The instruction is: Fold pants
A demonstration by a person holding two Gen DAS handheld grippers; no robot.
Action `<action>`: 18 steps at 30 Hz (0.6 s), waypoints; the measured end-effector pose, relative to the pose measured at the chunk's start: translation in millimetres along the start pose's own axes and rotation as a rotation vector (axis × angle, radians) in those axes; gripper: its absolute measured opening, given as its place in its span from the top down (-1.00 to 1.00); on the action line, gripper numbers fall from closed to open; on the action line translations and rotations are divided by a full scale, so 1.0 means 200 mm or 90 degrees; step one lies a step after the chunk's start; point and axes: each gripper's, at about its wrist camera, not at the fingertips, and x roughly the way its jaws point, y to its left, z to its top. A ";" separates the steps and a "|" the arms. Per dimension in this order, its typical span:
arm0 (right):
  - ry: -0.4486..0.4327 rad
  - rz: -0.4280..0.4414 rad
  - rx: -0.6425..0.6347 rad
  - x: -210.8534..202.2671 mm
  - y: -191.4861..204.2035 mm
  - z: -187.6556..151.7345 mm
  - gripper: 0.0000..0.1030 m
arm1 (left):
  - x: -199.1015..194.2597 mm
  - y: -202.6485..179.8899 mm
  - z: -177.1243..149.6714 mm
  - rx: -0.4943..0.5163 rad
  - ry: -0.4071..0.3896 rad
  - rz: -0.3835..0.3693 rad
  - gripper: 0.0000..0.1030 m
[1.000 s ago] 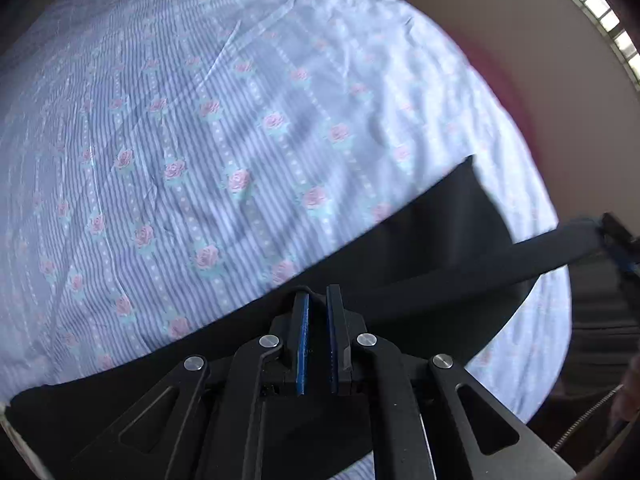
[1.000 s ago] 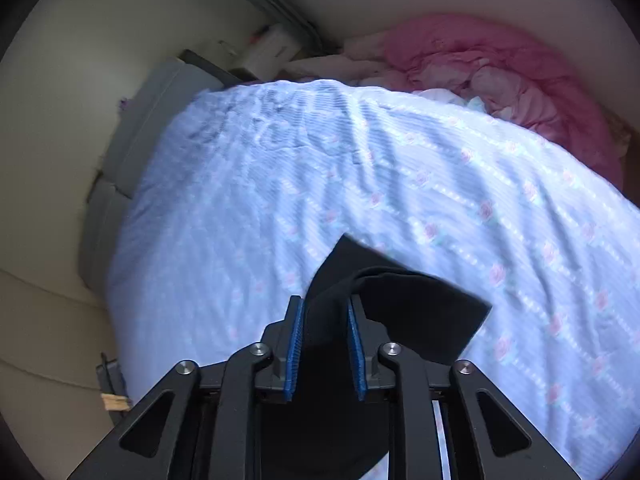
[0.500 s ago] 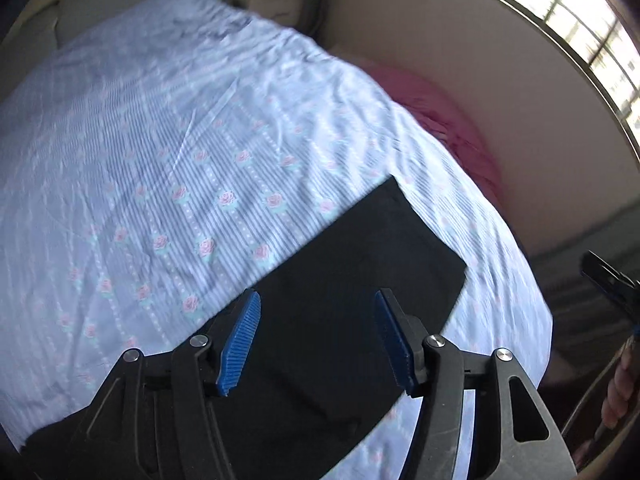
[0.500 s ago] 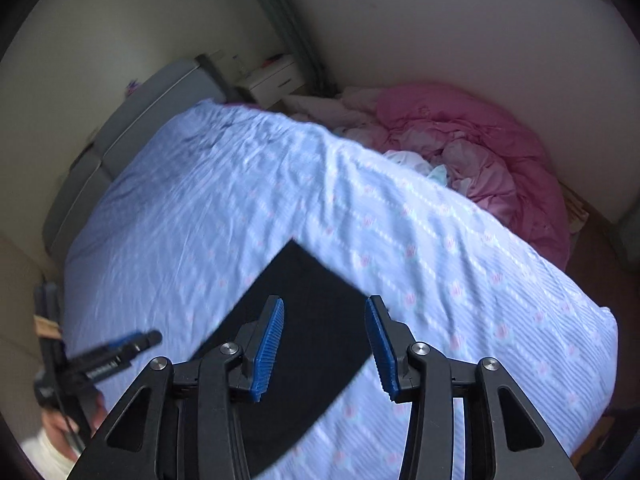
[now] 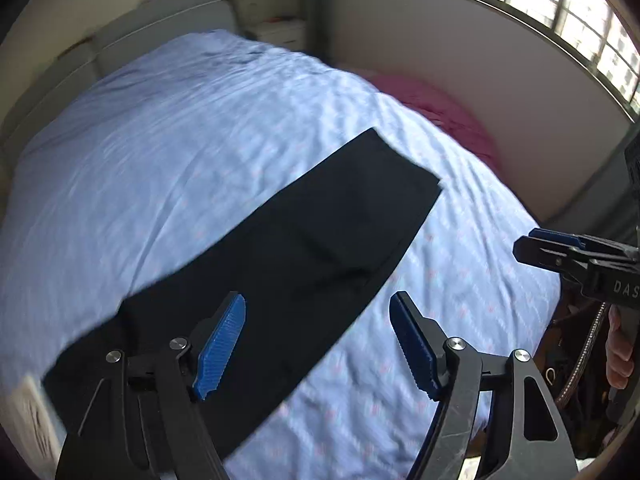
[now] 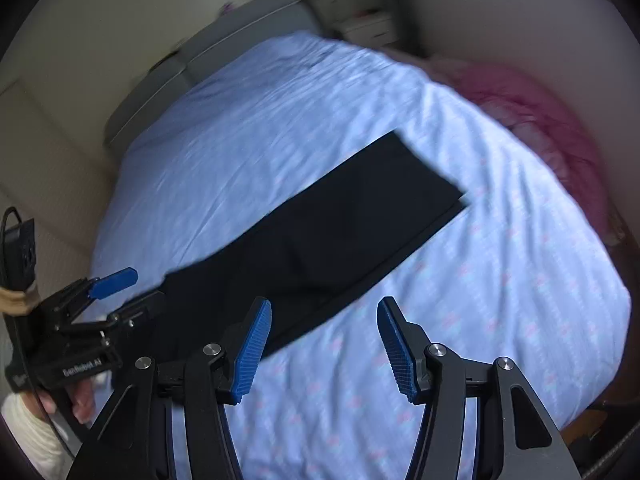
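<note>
Black pants [image 5: 312,248] lay flat on the bed [image 5: 168,152], folded into one long strip running diagonally across the blue flowered sheet, one end toward the bed's right edge near the pink bedding [image 6: 548,120], the other end toward the near left corner. Strip looked doubled, an under layer peeking out along the lower long edge in the right wrist view. Left gripper [image 5: 318,344] was above the near part of the strip, blue pads spread wide apart, jaws had just been opening, nothing between them; the cloth lay well below, not touched. Right gripper [image 6: 324,348] was also apart, jaws had just been opening, empty, over the sheet just beside the strip's lower edge. Each gripper showed in the other's camera: right one at the right edge of the left view, a hand [image 5: 620,348] on its handle; left one at the lower left of the right view, fingers [image 6: 82,396] and a white sleeve [image 6: 28,432] under it. Grey headboard [image 6: 208,64] at the bed's far end, white nightstand [image 6: 368,28] beside it, window [image 5: 560,4] on the wall to the right. Both frames motion-blurred.
</note>
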 end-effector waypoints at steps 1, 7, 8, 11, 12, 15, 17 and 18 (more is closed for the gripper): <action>0.011 0.009 -0.012 0.01 0.03 -0.03 -0.10 | -0.04 0.03 -0.06 -0.019 0.002 0.006 -0.46; 0.081 0.072 -0.115 0.08 0.31 -0.26 -0.10 | -0.25 0.32 -0.53 -0.219 0.037 0.054 -0.47; 0.086 0.076 -0.132 0.10 0.35 -0.30 -0.10 | -0.29 0.37 -0.61 -0.247 0.040 0.062 -0.47; 0.112 0.096 -0.165 0.14 0.48 -0.42 -0.10 | -0.38 0.55 -0.83 -0.345 0.053 0.104 -0.47; 0.122 0.104 -0.171 0.15 0.52 -0.46 -0.10 | -0.42 0.62 -0.92 -0.382 0.055 0.117 -0.47; 0.156 0.123 -0.209 0.21 0.69 -0.57 -0.10 | -0.51 0.78 -1.11 -0.459 0.045 0.136 -0.47; 0.170 0.137 -0.233 0.25 0.81 -0.64 -0.10 | -0.57 0.88 -1.23 -0.495 0.040 0.150 -0.51; 0.176 0.142 -0.240 0.27 0.87 -0.68 -0.10 | -0.59 0.93 -1.29 -0.506 0.041 0.156 -0.51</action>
